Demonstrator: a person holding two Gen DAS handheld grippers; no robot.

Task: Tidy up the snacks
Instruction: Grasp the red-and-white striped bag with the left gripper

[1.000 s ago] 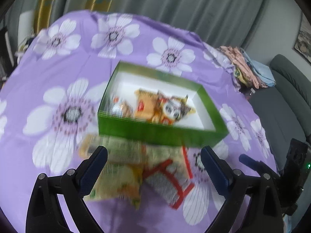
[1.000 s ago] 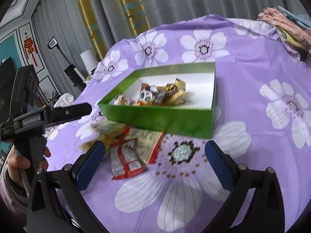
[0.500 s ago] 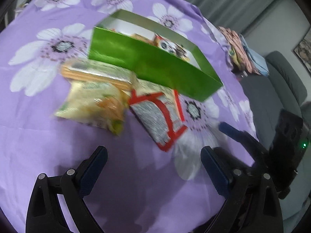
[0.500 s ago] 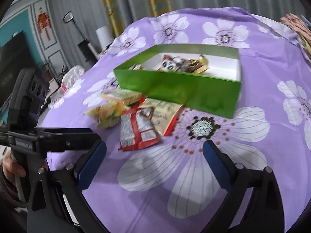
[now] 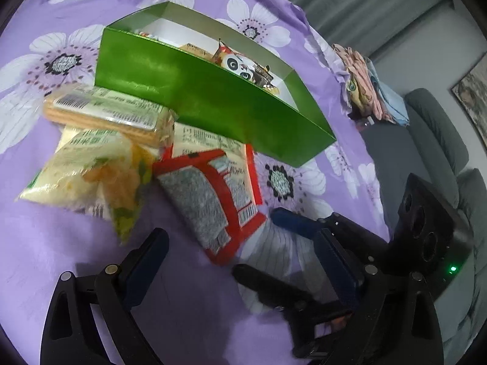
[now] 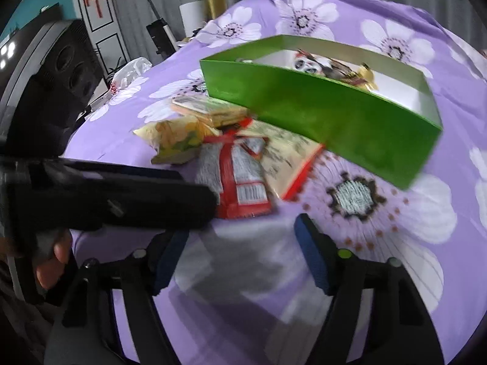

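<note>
Item: loose snack packets on the purple floral tablecloth [image 5: 54, 267], just outside the near wall of the green box [image 5: 213, 103], which already holds a panda-print packet [image 5: 239, 64].

- Red-and-grey packet [image 5: 210, 200] — frontmost of the pile.
- Left gripper [image 5: 240, 261] — both units now sit lower and closer to the pile than a second ago; jaws wide, empty.
- Right gripper [image 6: 240, 258] — jaws have just been closing, nothing between them; likely pre-shaping for that packet.

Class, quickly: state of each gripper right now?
Left gripper: open, holding nothing.
Right gripper: open, jaws just been closing, nothing between them.
</note>
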